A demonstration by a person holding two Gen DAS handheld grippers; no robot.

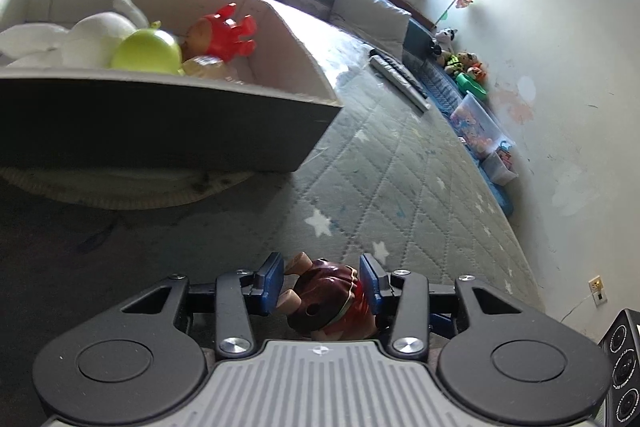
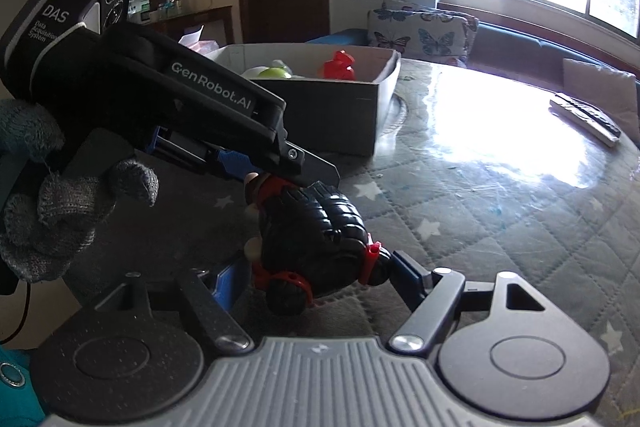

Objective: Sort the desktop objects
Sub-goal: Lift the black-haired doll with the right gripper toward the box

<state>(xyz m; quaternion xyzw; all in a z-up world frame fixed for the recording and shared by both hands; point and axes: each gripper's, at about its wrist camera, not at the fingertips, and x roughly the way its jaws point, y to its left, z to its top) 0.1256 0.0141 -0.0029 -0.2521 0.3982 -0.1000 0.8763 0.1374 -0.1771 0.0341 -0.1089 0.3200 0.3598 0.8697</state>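
Note:
A dark red and black toy figure (image 1: 332, 301) with tan limbs sits between the blue pads of my left gripper (image 1: 322, 285), which is shut on it. In the right wrist view the same toy figure (image 2: 316, 243) also sits between the fingers of my right gripper (image 2: 316, 281), which closes on its other end. The left gripper (image 2: 256, 163) comes in from the upper left, held by a gloved hand (image 2: 60, 211). A grey cardboard box (image 1: 168, 123) holds a white plush (image 1: 80, 41), a green ball (image 1: 146, 53) and a red crab toy (image 1: 228, 33).
The round table has a quilted star-pattern cover (image 1: 400, 187) under glass. Remote controls (image 1: 400, 79) lie near its far edge. A sofa with butterfly cushions (image 2: 424, 31) stands behind. Toys and plastic bins (image 1: 480, 131) line the wall.

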